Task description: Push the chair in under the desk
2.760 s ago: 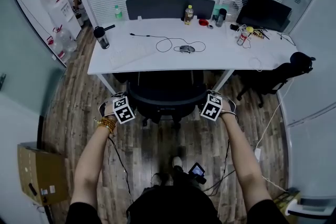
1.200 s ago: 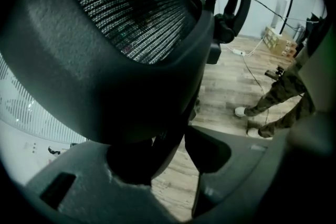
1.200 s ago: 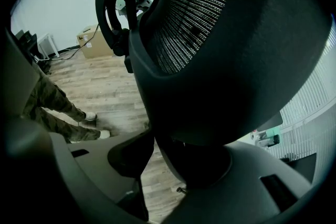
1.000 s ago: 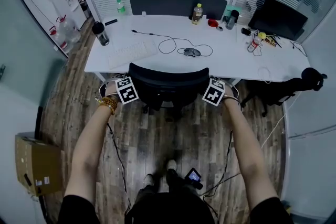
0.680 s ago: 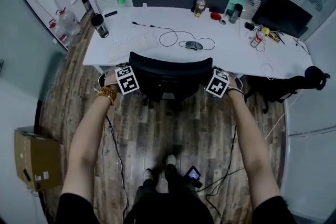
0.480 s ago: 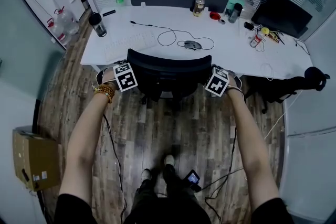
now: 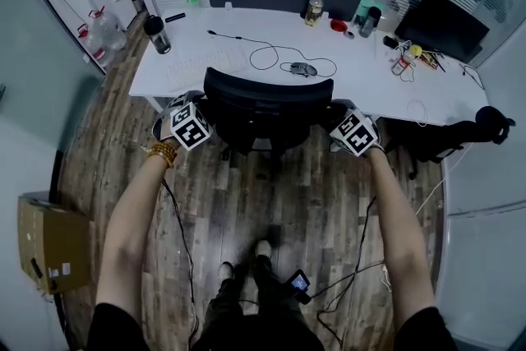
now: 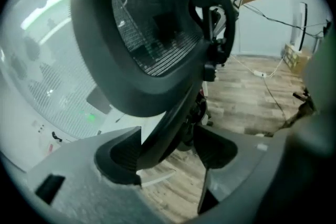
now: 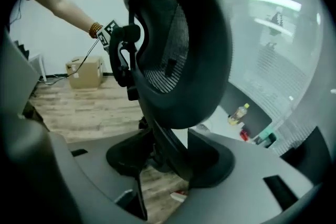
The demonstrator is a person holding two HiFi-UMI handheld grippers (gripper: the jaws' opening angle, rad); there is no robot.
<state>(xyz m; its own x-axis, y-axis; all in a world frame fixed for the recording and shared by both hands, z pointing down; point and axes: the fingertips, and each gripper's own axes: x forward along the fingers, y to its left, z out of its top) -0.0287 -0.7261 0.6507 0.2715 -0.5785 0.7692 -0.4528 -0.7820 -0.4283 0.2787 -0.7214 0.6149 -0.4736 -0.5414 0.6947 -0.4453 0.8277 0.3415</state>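
Black mesh chair (image 7: pixel 267 107) sits tight against the white bench (image 7: pixel 205 66), seat underneath. My left gripper (image 8: pixel 168 152) and right gripper (image 9: pixel 168 160) have just spread their jaws wide; the backrest frame stands loose between them, ungripped. Pushing seems done.

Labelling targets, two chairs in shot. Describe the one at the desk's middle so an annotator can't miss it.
Find the long white desk across the top of the head view. The chair stands at the middle of its near edge, in line with the mouse. Its wide curved mesh back faces the camera, while the other black chair sits off the desk's right end.
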